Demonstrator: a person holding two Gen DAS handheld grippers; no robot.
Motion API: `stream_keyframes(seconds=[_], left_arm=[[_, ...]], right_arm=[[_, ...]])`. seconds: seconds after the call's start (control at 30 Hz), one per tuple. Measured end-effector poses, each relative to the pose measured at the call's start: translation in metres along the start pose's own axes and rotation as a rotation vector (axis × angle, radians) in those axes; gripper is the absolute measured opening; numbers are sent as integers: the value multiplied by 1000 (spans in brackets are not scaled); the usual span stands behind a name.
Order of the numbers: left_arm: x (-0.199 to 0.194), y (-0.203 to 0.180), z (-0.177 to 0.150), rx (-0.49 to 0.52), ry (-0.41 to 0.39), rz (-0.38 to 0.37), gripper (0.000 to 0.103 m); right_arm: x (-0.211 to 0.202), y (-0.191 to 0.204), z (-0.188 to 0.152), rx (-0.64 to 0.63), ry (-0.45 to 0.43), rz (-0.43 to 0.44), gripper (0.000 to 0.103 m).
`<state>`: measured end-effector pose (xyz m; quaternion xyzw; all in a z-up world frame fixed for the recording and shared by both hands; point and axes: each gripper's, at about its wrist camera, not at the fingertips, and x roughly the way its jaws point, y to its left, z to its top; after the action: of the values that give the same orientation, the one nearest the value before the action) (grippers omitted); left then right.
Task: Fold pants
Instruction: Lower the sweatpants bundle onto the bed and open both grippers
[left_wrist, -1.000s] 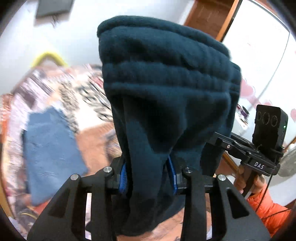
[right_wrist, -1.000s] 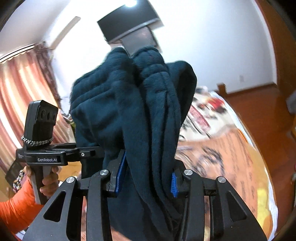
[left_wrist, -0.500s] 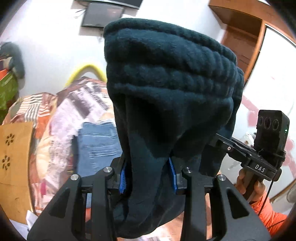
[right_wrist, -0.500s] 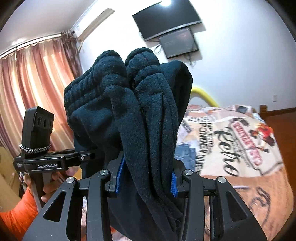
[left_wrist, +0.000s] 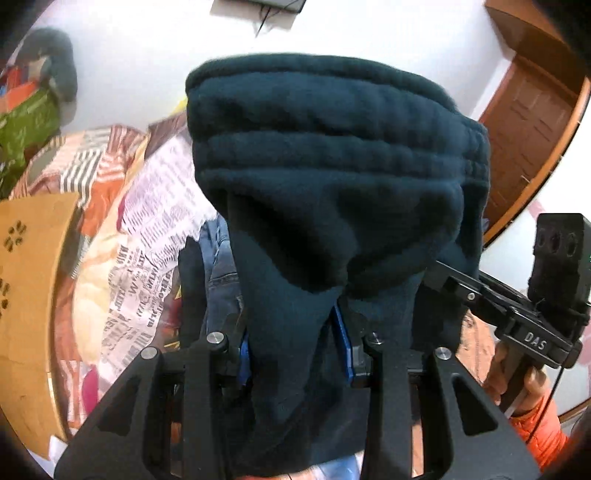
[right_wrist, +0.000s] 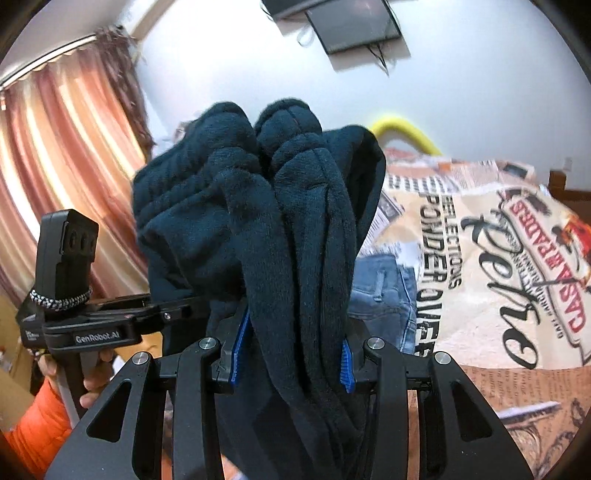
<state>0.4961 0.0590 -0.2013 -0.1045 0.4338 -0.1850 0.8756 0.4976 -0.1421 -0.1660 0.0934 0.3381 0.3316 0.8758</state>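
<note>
We have the dark fleece pants (left_wrist: 332, 177) bunched and raised above the bed, ribbed waistband uppermost. Our left gripper (left_wrist: 293, 347) pinches one thick fold, and our right gripper (right_wrist: 290, 356) pinches several layers. We judge the folding barely begun: the pants need laying flat on the printed bedspread (right_wrist: 498, 266) first. Blue jeans (right_wrist: 380, 295) lie there beyond the grippers.
</note>
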Motion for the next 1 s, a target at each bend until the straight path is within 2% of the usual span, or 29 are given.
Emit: stream_keyframes(seconds=[0.2, 0.27, 0.43, 0.53, 0.63, 0.7, 0.8, 1.0], left_arm=[[58, 39, 8, -112, 62, -36, 36], [77, 50, 8, -138, 87, -31, 33], [92, 65, 3, -189, 119, -55, 33], [84, 61, 2, -169, 118, -27, 33], [69, 60, 1, -106, 73, 66, 33], [60, 57, 1, -79, 58, 84, 32], [33, 43, 3, -64, 37, 109, 32], [-30, 1, 0, 17, -64, 154, 33]], right_arm=[[51, -27, -6, 50, 74, -52, 36], [60, -35, -8, 58, 103, -75, 36], [70, -43, -15, 85, 163, -98, 38], [58, -40, -18, 95, 168, -103, 38], [46, -33, -20, 61, 179, -132, 39], [39, -33, -20, 60, 177, -129, 40], [22, -30, -19, 66, 153, -126, 41], [-49, 9, -8, 7, 47, -124, 40]])
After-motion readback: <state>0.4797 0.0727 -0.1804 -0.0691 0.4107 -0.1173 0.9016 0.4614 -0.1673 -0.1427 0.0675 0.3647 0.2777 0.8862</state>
